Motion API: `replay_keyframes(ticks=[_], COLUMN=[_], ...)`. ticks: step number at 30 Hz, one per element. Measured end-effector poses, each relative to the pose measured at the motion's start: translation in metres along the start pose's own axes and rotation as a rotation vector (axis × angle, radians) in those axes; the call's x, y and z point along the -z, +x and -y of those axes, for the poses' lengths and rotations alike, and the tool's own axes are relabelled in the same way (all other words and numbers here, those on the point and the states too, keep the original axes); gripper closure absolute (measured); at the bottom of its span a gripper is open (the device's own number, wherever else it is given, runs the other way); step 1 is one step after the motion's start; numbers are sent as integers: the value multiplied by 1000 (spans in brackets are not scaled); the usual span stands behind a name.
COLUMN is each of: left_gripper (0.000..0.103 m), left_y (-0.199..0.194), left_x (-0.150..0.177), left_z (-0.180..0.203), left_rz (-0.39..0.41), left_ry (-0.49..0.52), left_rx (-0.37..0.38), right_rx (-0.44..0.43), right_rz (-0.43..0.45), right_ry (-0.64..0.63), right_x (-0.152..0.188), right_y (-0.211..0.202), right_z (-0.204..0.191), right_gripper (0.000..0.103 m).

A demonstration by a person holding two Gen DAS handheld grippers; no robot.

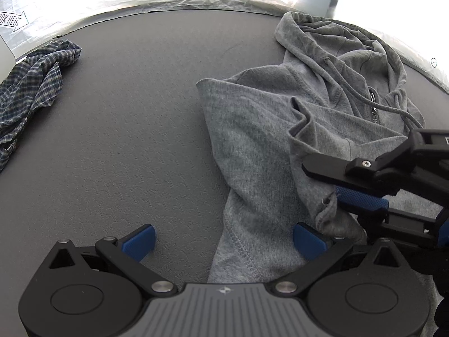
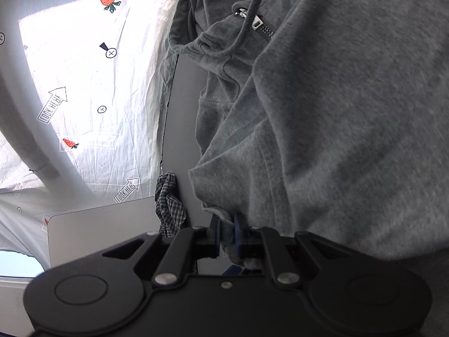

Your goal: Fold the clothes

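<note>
Hoodie lies crumpled on the right of the dark surface. Right gripper has its jaws clenched on a fold of it. Left gripper rests at its hem, jaws spread. Plaid shirt lies far left.

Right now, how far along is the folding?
Early. Done: nothing looks finished. In hand: the right hand-held gripper is shut on an edge of the grey zip-up hoodie, which is partly doubled over; the left hand-held gripper is open beside it. Left: the crumpled blue plaid shirt.
</note>
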State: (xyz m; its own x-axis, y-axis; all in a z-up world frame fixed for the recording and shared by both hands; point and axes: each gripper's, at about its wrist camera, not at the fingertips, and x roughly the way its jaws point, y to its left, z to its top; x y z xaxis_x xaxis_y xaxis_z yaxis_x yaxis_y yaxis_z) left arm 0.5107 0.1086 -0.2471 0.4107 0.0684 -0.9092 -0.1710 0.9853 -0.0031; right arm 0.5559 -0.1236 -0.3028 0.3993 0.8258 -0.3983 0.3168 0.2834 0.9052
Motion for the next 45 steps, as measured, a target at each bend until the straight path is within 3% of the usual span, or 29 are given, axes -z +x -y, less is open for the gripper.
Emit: replay_keyframes(ticks=[4,7,9,14,21,24,27,31,36,41,45], left_gripper=[0,0,0,0,0,0,0,0,0,0,0], left_y=[0,0,0,0,-2,-5,-23,-46,-48,-51,-41], left_x=[1,0,0,0,0,1,6,8,6,5,19], left_z=[0,0,0,0,-2,-7,-20,-26,9,44,74], left_rz=[0,0,0,0,-5,-13,29,69,60,52,58], left_ry=[1,0,1,-1,-5,-23,-72,-95,-21,53,97], left_rx=[1,1,1,1,7,9,-1,-3,-4,-5,5], right_rx=[-12,-25,-34,-21,111,132,122,165,346,551,685], right_rz=[-10,18,37,84,-2,-30,-28,69,285,443,523], right_ry=[34,45,53,54,6,-43,-68,-86,-289,-443,-454], right_x=[1,-1,-1,-3,1,2,-1,-3,10,15,11], right_y=[2,-8,-14,-27,-5,-3,-18,-67,-142,-215,-260], right_z=[3,6,8,11,15,9,9,20,7,12,29], right_gripper=[72,71,73,94,98,98,98,97,97,94,90])
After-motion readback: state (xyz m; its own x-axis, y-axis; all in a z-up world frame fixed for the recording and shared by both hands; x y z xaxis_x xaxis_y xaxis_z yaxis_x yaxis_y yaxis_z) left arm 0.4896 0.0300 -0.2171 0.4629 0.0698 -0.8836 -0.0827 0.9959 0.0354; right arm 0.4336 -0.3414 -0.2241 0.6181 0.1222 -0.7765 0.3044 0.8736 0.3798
